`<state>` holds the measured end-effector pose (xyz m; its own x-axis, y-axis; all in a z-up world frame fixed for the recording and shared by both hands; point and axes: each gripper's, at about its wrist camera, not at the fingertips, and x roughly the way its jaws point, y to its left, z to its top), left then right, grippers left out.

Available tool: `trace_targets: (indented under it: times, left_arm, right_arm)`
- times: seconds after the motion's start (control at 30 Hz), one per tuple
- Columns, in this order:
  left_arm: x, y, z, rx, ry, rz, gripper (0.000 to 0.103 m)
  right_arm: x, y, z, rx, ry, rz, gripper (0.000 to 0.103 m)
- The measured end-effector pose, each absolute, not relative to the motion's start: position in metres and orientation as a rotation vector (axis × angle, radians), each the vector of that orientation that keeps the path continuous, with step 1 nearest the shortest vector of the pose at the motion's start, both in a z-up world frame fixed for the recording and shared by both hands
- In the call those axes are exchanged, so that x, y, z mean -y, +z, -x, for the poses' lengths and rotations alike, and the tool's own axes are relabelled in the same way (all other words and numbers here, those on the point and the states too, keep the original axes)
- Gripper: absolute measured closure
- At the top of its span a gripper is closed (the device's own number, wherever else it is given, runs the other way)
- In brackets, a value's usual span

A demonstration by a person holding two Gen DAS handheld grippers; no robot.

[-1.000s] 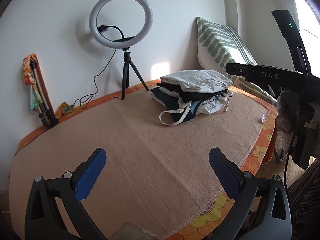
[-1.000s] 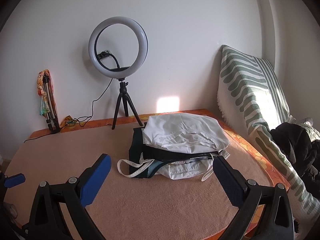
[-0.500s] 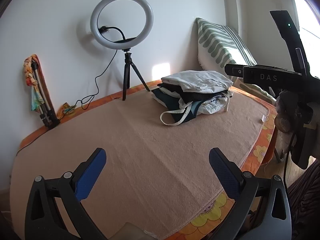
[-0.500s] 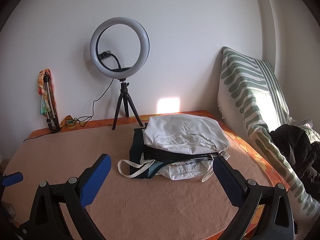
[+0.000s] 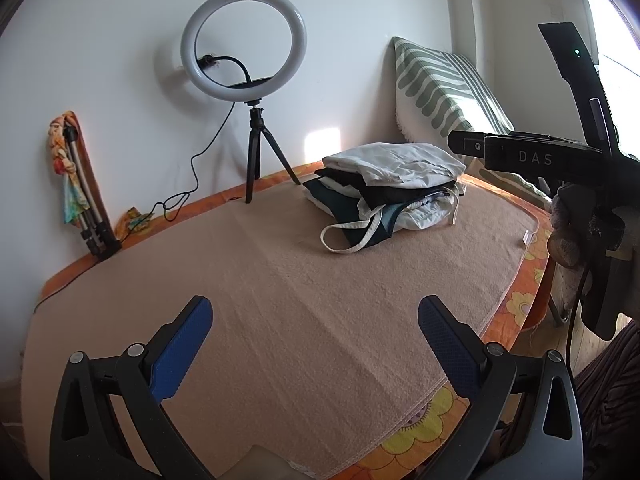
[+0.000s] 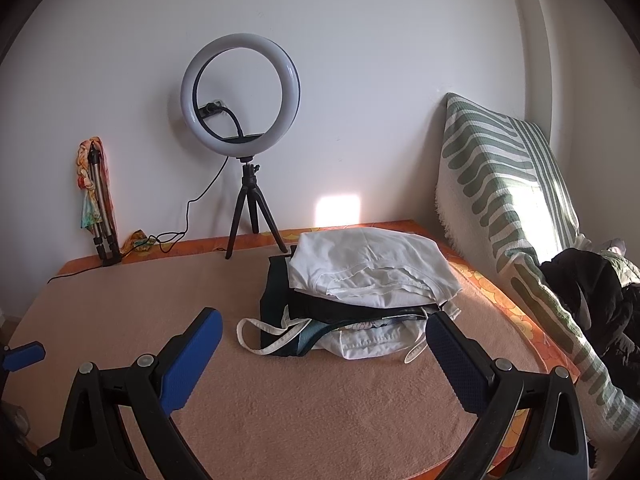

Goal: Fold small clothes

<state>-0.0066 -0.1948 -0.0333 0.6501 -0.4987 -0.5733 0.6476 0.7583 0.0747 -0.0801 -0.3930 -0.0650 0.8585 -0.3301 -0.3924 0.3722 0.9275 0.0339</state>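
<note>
Two grippers: both spread wide, nothing between the blue pads.
Left gripper (image 5: 316,326): hovering over the bare peach blanket (image 5: 280,300), well short of the clothes; view almost unchanged over the last second, only a slight drift.
Right gripper (image 6: 324,334): aimed straight at the pile, blue pads framing its near edge but not yet touching; stack sits a shade lower in its view than a second ago, so likely a small creep forward or a tilt.
Pile of clothes (image 6: 360,292): toward the far right of the blanket, near the striped cushion (image 6: 500,184); white garment (image 6: 368,272) on top, dark layers beneath, a pale strap (image 6: 260,340) looping out at the front left.
Pile's state: looks roughly stacked already, lower pieces sagging out at the front.
Change: hardly any; no garment lifted, shifted or opened out.
Meaning for the task: probably a pause between items, or the approach to the next pick; open blanket in front ready as folding space.
Backdrop: ring light (image 5: 244,44) on a tripod at the wall, clear of the work.
</note>
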Motion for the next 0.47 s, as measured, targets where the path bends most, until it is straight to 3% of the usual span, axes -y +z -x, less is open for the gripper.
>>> trace_targets:
  times: [0.47]
  left_arm:
    - [0.1908, -0.0274, 0.0051, -0.549, -0.657, -0.284, 0.001]
  right_arm:
    - [0.3911, -0.0656, 0.0801, -0.394, -0.368, -0.108, 0.000]
